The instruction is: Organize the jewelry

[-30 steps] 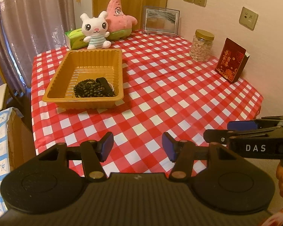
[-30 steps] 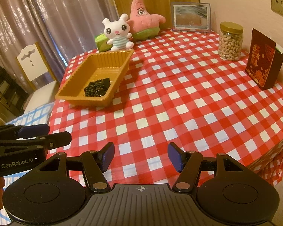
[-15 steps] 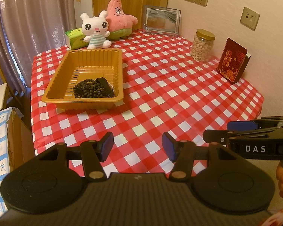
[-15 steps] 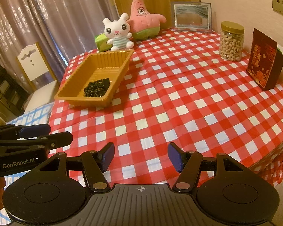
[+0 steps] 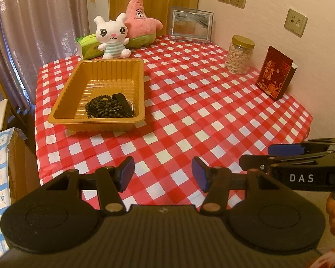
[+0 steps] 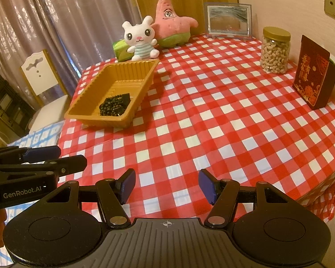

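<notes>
A gold plastic tray point(image 5: 62, 102) point(image 6: 149, 73) stands on the left part of the red checked table. A heap of black bead jewelry point(image 5: 109, 108) point(image 6: 115, 107) lies in its near end. My left gripper point(image 5: 163, 174) is open and empty above the table's near edge, well short of the tray. My right gripper point(image 6: 166, 185) is open and empty beside it, also above the near edge. Each gripper shows at the side of the other's view.
At the back stand a white bunny toy point(image 5: 111, 36), a pink starfish toy point(image 5: 140, 20), a green tissue pack point(image 5: 87, 47) and a picture frame point(image 5: 191, 24). A jar of cashews point(image 5: 240, 54) and a red box point(image 5: 275, 72) stand at the right, by the wall.
Both grippers have drifted very slightly; the scene shifts a little in both views. Jaws stay open and the tray and beads have not moved.
</notes>
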`<state>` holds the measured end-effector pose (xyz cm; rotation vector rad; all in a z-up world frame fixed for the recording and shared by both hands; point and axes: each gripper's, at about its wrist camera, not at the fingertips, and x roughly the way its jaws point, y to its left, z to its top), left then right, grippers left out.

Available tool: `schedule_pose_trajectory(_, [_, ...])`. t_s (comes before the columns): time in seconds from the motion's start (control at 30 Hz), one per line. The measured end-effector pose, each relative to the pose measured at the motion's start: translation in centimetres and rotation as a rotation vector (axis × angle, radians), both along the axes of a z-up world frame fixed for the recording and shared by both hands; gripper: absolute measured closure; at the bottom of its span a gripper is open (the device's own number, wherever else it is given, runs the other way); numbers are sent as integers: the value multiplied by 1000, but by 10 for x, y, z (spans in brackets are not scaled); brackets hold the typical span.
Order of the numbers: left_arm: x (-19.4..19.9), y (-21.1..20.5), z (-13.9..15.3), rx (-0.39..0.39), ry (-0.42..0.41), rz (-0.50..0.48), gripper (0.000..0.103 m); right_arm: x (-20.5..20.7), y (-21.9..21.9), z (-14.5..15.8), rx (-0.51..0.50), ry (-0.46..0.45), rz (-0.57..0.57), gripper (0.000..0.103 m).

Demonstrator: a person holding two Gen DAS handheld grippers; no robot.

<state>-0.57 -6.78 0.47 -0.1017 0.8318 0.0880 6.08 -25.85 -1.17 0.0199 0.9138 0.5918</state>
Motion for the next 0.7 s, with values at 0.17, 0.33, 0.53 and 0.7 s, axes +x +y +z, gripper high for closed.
schedule_pose_trajectory(0.17, [0, 0, 0, 0, 0, 0, 49, 0, 0, 0, 0, 0, -1, 41])
schedule_pose_trajectory(0.33, [1, 0, 0, 0, 0, 1, 49, 1, 0, 0, 0, 0, 1, 40])
schedule_pose_trajectory(0.53, [1, -1, 0, 0, 0, 0, 49, 1, 0, 0, 0, 0, 0, 40])
schedule_pose_trajectory(0.7, [2, -1, 0, 0, -1, 0, 49, 1, 0, 0, 0, 0, -1, 40])
